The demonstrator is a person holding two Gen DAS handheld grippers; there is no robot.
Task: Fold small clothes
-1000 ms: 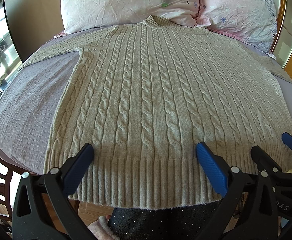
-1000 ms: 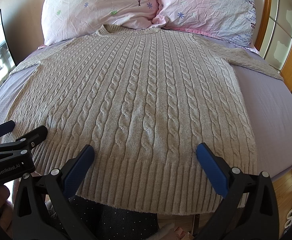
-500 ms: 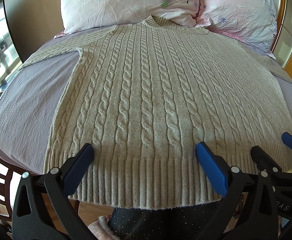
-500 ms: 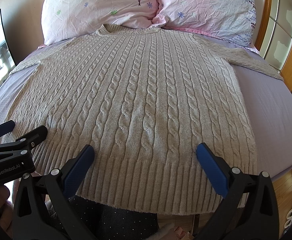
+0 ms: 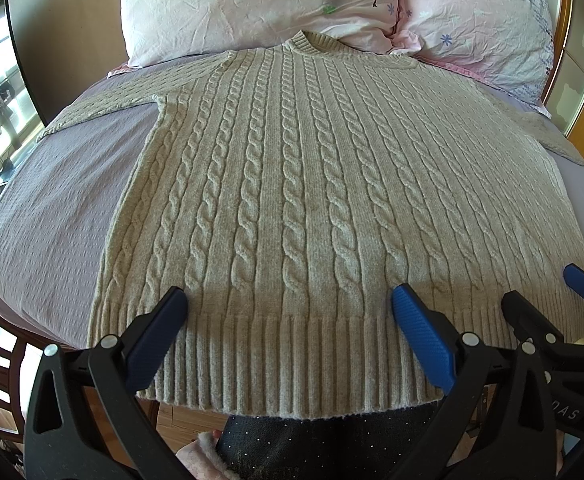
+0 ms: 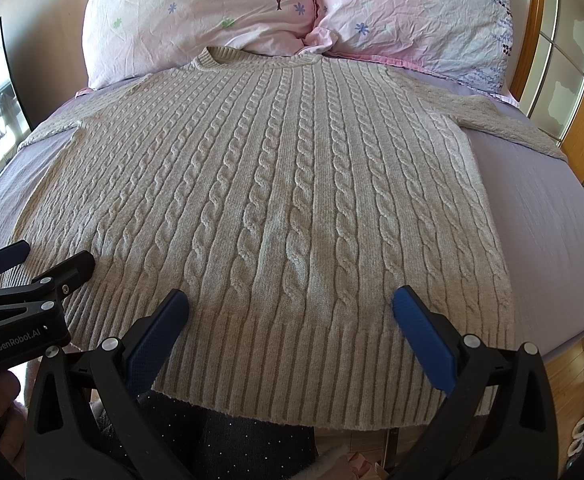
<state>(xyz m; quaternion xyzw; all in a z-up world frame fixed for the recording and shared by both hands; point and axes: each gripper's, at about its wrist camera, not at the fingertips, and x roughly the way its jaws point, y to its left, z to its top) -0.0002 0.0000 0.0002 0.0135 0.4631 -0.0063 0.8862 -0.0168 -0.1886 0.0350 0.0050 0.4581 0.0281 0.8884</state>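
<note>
A beige cable-knit sweater (image 5: 292, 200) lies flat, front up, on a lilac bed (image 5: 52, 216), its collar at the pillows and its ribbed hem hanging over the near edge. It also fills the right wrist view (image 6: 284, 208). My left gripper (image 5: 290, 304) is open and empty, hovering over the hem's left part. My right gripper (image 6: 290, 304) is open and empty over the hem's right part. The right gripper shows at the right edge of the left wrist view (image 5: 547, 292), and the left gripper at the left edge of the right wrist view (image 6: 48, 258).
Two pink floral pillows (image 5: 252, 4) (image 6: 411, 12) lean at the head of the bed. A wooden frame with glass panes (image 6: 559, 64) stands at the right. The sleeves spread sideways to the left (image 5: 104, 108) and right (image 6: 507, 120). A dark dotted garment (image 5: 323, 444) is below the hem.
</note>
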